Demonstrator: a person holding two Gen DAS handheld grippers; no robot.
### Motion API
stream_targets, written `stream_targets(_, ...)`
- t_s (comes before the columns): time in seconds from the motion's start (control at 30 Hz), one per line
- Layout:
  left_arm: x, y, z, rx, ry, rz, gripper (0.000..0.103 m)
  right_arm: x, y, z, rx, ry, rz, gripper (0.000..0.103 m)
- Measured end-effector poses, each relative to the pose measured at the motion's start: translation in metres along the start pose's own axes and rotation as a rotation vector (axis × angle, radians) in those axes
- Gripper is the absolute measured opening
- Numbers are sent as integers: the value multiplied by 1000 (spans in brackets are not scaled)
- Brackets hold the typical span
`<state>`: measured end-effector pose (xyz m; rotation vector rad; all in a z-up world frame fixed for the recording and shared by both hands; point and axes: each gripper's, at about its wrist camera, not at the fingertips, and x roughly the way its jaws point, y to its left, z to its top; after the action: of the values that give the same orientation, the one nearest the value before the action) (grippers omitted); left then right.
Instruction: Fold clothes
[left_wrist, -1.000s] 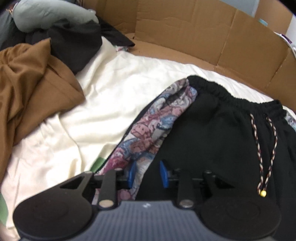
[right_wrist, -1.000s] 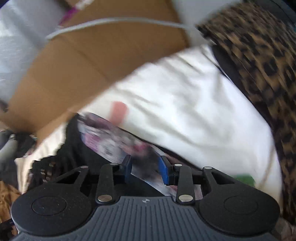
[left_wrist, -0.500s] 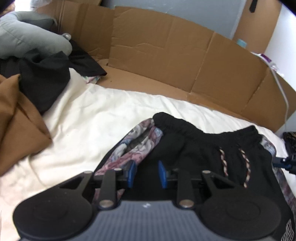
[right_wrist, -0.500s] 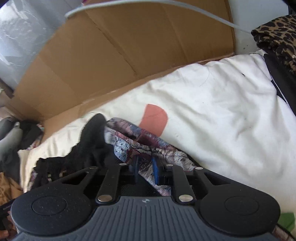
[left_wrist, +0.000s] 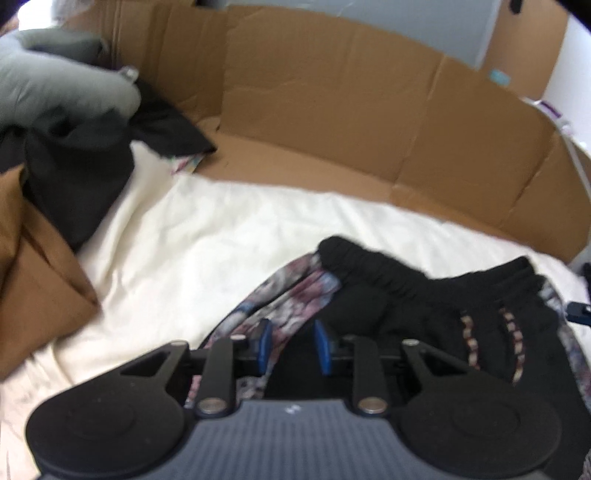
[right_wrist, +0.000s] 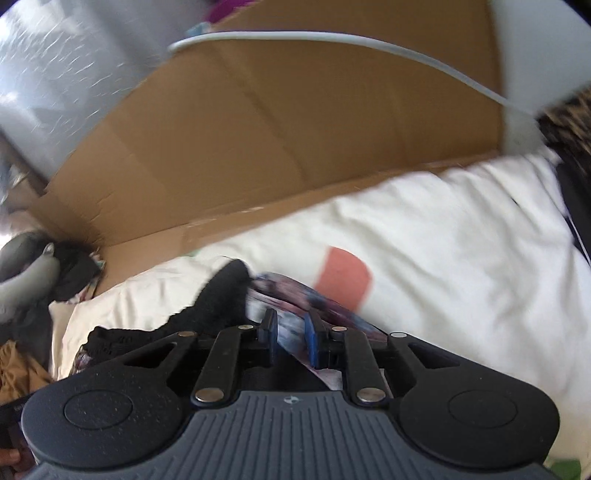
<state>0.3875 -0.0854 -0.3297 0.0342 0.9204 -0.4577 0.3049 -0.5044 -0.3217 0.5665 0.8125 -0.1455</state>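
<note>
Both claws have drawn back and up over the last second, so the black drawstring shorts with patterned side panels now sit smaller in the left wrist view, waistband hunched up off the cream bedsheet. Left claw stands at a middling gap with the patterned side edge of the shorts between its blue pads; whether the pads actually pinch the cloth I cannot tell. Right claw is narrower and the opposite patterned edge runs through it, apparently gripped, though blur leaves that unsure.

What could go wrong, in my judgement: if one grip is only loose, that side slips out and the shorts drop back in a crooked heap. Uneven pulling would skew the waistband and set any crease off-line. The braided drawcord could snag under a fold.

As for containers, the brown cardboard surround only walls in the bed. A heap of brown, black and grey-green garments lies at the left on the sheet, and a leopard-print cloth at the far right
</note>
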Motion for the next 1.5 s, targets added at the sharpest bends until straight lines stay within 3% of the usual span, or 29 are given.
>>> stream_targets(0.13, 6, -13, 5, 39, 13, -34, 27, 24, 9, 6, -67, 53, -40, 18)
stream_targets(0.4, 41, -10, 6, 45, 74, 51, 28, 61, 7, 15, -170, 129, -108, 17)
stream_targets(0.47, 45, -11, 9, 88, 75, 106, 15, 67, 8, 18, -201, 136, -120, 16)
stream_targets(0.63, 53, -3, 19, 53, 104, 136, 3, 71, 14, 27, -235, 148, -152, 16)
stream_targets(0.73, 43, -5, 22, 51, 92, 123, 3, 56, 22, 26, -255, 103, -150, 18)
stream_targets(0.83, 27, -12, 24, 61, 57, 74, 5, 44, 33, 19, -303, 81, -67, 18)
stream_targets(0.93, 20, -28, 21, 112, 42, 9, 7, 44, 48, 10, -367, 77, 8, 19)
stream_targets(1.03, 27, -47, 17, 161, 47, -31, 10, 56, 64, 3, -414, 107, 2, 21)
stream_targets(1.1, 35, -57, 15, 182, 54, -31, 10, 68, 67, -1, -414, 132, -15, 25)
stream_targets(1.27, 67, -65, 10, 182, 99, 25, 7, 83, 64, -1, -366, 141, -25, 26)
stream_targets(1.4, 72, -63, 12, 174, 92, 27, 7, 88, 73, 2, -393, 148, -64, 27)
stream_targets(1.5, 69, -63, 12, 168, 92, 29, 7, 74, 76, 1, -388, 126, -47, 27)
